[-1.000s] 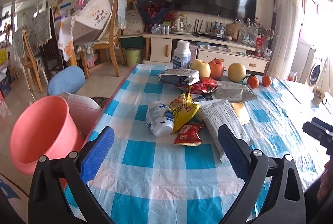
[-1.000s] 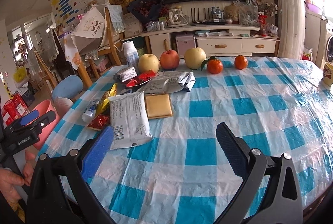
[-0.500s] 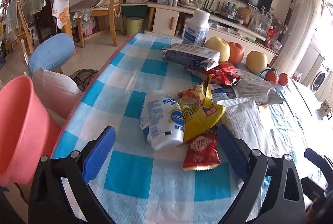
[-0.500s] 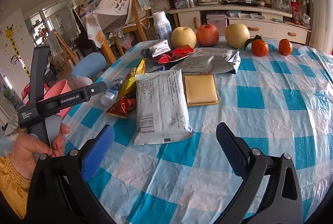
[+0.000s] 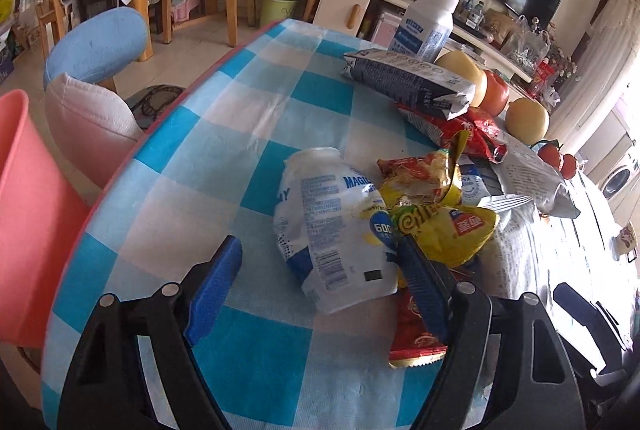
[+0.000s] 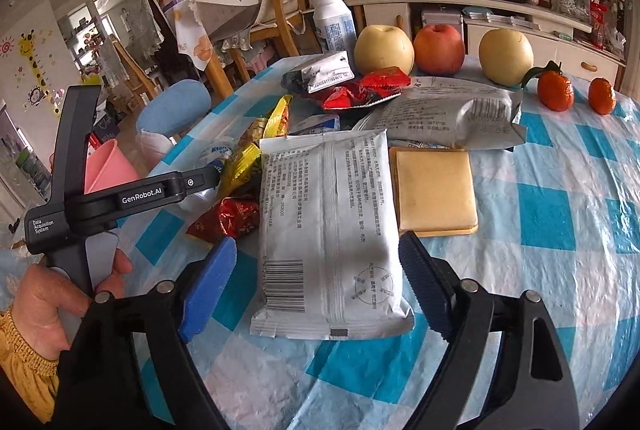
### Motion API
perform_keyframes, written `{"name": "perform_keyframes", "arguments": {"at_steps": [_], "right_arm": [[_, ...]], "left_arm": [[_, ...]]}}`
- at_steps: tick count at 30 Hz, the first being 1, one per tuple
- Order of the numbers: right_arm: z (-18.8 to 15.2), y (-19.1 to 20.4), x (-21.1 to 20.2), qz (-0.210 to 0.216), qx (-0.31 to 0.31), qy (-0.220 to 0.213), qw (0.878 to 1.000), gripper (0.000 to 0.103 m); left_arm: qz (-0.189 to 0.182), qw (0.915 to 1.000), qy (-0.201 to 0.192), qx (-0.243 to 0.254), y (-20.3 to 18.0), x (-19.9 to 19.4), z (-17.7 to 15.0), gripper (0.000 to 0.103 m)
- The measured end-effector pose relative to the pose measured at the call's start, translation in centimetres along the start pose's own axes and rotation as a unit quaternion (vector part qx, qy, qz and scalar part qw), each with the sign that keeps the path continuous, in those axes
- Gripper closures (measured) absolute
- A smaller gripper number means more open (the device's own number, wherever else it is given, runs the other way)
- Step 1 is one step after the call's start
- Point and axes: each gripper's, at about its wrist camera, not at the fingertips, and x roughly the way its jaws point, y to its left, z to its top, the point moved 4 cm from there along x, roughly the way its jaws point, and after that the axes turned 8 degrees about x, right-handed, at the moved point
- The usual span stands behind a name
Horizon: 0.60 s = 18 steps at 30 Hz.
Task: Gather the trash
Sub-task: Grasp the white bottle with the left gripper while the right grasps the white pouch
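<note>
A crushed white and blue bottle (image 5: pixel 328 226) lies on the checked tablecloth, with a yellow snack bag (image 5: pixel 444 226) and a red wrapper (image 5: pixel 416 330) beside it. My left gripper (image 5: pixel 320 262) is open, its jaws on either side of the bottle's near end, not touching. My right gripper (image 6: pixel 316 266) is open around the near end of a flat grey packet (image 6: pixel 328 226). A second grey packet (image 6: pixel 452 118), red wrappers (image 6: pixel 364 90) and a tan square pad (image 6: pixel 434 190) lie beyond. The left gripper's body (image 6: pixel 120 198) shows in the right wrist view.
A pink bin (image 5: pixel 28 214) stands off the table's left edge, next to a blue stool (image 5: pixel 96 44). A white pill bottle (image 6: pixel 334 20), apples (image 6: pixel 438 48) and tangerines (image 6: pixel 554 92) stand at the table's far side. A mug (image 5: pixel 626 240) sits far right.
Both grippers have moved forward and down toward the table. The left one now straddles the crushed bottle; the right one straddles the flat grey packet. Both jaws stay open.
</note>
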Motion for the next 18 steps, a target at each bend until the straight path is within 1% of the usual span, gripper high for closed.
{"name": "perform_keyframes", "arguments": {"at_steps": [4,8,9,12,18], "right_arm": [[0.2,0.1,1.0,-0.007,-0.007,0.007,1.0,0.019],[0.5,-0.2,1.9,-0.019,-0.007,0.012,1.0,0.018],[0.4,-0.2,2.1,-0.018,-0.007,0.012,1.0,0.018],[0.3,0.1,2.4,-0.022,-0.013,0.014,1.0,0.017],[0.0,0.7,2.6,-0.036,-0.038,0.018,0.998,0.014]], "left_arm": [[0.01,0.9999,-0.005,0.004,-0.1,0.1,0.1,0.027],[0.018,0.9998,-0.007,-0.005,0.3,-0.1,0.1,0.041],[0.014,0.9998,-0.009,-0.009,0.6,-0.1,0.2,0.042],[0.004,0.9998,-0.011,-0.018,0.8,-0.1,0.3,0.043],[-0.004,0.9996,-0.011,-0.025,1.1,-0.3,0.1,0.043]]}}
